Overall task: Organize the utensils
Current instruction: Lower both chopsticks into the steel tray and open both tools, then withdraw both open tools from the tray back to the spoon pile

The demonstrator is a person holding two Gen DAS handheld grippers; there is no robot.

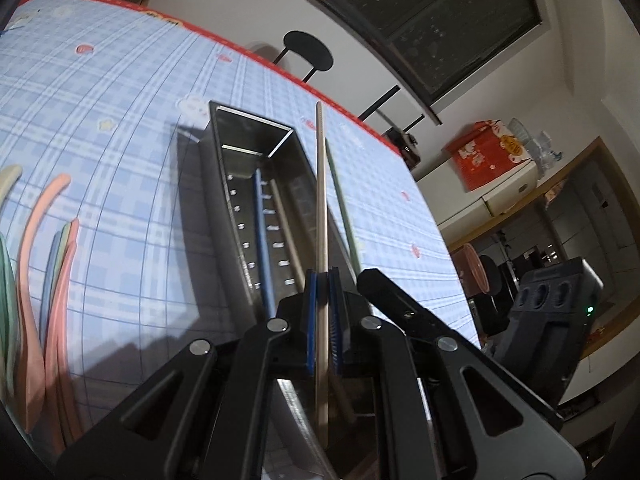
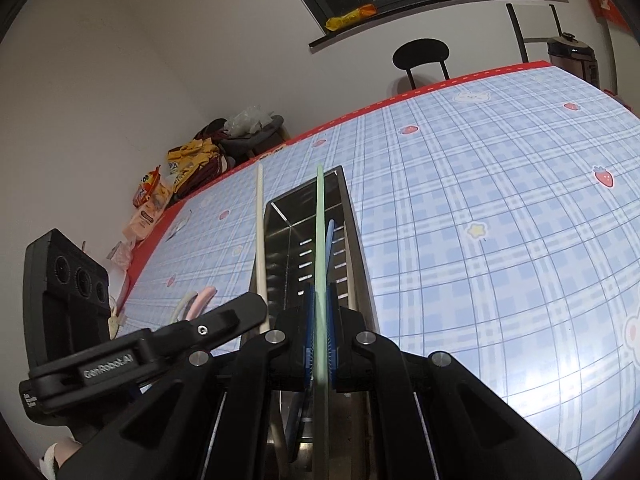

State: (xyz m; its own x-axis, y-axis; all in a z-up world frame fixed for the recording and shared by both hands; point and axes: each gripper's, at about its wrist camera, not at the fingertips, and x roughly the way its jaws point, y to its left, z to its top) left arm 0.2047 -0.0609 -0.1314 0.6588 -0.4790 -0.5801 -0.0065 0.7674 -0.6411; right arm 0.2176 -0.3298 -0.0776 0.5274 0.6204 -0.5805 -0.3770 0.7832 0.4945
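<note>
A steel rectangular utensil holder point(image 1: 256, 152) point(image 2: 356, 240) stands on the blue checked tablecloth. It holds a blue chopstick point(image 1: 262, 236) point(image 2: 329, 240) and a beige one point(image 1: 286, 224). My left gripper point(image 1: 322, 280) is shut on a beige chopstick point(image 1: 321, 200), held over the holder's right side; this chopstick also shows in the right wrist view point(image 2: 260, 232). My right gripper point(image 2: 320, 296) is shut on a green chopstick point(image 2: 320, 232), held over the holder's opening; it also shows in the left wrist view point(image 1: 342, 204).
Several pastel spoons point(image 1: 44, 264) point(image 2: 198, 300) lie on the cloth left of the holder. A black chair point(image 1: 308, 52) point(image 2: 420, 54) stands behind the table's red far edge. Snack bags point(image 2: 176, 176) lie off the table's left corner. A cooker point(image 2: 572, 56) stands at far right.
</note>
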